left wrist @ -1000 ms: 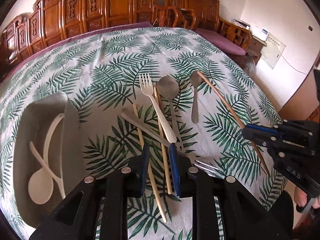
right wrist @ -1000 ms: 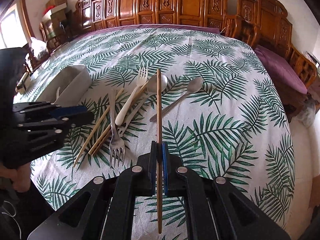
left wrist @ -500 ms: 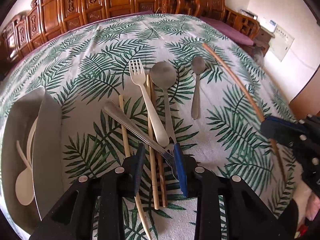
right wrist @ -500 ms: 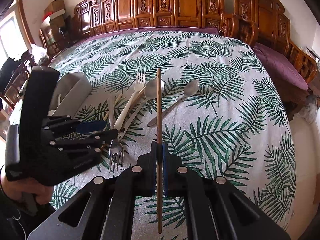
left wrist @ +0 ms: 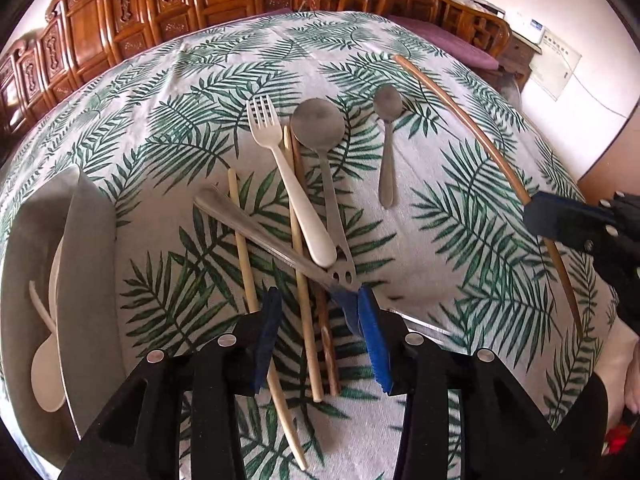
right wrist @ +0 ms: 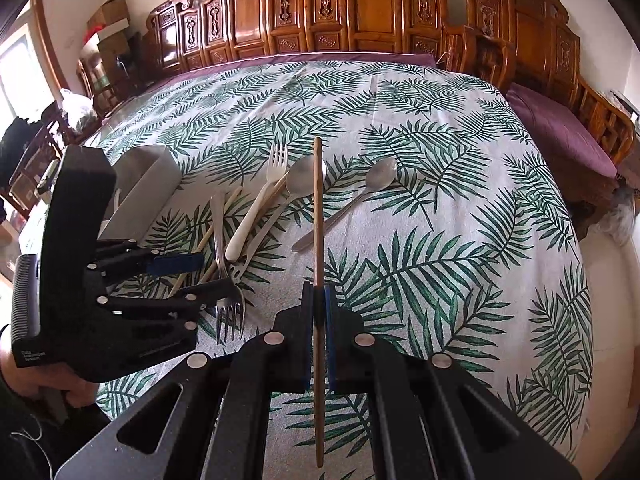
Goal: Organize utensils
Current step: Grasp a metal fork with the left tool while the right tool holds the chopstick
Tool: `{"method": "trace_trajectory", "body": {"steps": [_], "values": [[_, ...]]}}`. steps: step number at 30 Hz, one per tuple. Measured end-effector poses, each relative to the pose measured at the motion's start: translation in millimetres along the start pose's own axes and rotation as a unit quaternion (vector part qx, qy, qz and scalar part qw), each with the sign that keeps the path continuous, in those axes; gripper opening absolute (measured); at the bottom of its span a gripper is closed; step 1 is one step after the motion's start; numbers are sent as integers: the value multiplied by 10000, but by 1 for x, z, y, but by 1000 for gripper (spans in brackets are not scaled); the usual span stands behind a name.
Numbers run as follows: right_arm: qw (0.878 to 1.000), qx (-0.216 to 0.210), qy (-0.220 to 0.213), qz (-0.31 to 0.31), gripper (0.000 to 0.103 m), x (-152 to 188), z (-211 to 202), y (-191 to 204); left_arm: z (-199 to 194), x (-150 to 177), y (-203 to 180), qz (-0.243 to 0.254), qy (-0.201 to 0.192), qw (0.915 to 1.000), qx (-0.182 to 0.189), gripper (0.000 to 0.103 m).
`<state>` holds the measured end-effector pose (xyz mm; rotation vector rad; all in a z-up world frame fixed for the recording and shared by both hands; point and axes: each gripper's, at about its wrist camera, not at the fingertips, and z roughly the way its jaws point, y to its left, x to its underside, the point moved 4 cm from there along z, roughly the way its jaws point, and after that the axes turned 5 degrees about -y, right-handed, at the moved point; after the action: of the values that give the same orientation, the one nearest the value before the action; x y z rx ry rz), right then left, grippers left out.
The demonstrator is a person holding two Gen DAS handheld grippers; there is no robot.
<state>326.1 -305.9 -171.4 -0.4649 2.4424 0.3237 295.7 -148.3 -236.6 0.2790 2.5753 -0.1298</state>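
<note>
My right claw (right wrist: pixel 316 320) is clamped on a brown chopstick (right wrist: pixel 318 216) pointing to twelve o'clock. My left claw (left wrist: pixel 316 320) is opening over the pile, straddling the pale chopsticks (left wrist: pixel 300 280) without pressing them. The metal fork (left wrist: pixel 272 240) lies across them, crowding the white fork (left wrist: pixel 296 200) and big spoon (left wrist: pixel 318 124). Small spoon (left wrist: pixel 387 120) sits at one o'clock. At nine o'clock, the grey tray (left wrist: pixel 86 280) stands on the table (left wrist: pixel 460 220).

Left tongs (left wrist: pixel 316 320) angled steeply down, jaws opening; right tongs (right wrist: pixel 316 312) clamped shut.
</note>
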Motion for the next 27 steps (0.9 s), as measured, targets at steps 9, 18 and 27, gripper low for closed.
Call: {"method": "trace_trajectory", "body": {"steps": [9,18,27], "values": [[10000,41,55,-18,6,3,4,-2,8,-12,-7,-89,81,9999,-60,38],[9999,63,78,-52,6,5,7,-2,7,-9,1,70,31,9993,-368,24],[9998,86,117,-99,6,6,10,-1,-6,0,21,-70,-154,9994,-318,12]]}}
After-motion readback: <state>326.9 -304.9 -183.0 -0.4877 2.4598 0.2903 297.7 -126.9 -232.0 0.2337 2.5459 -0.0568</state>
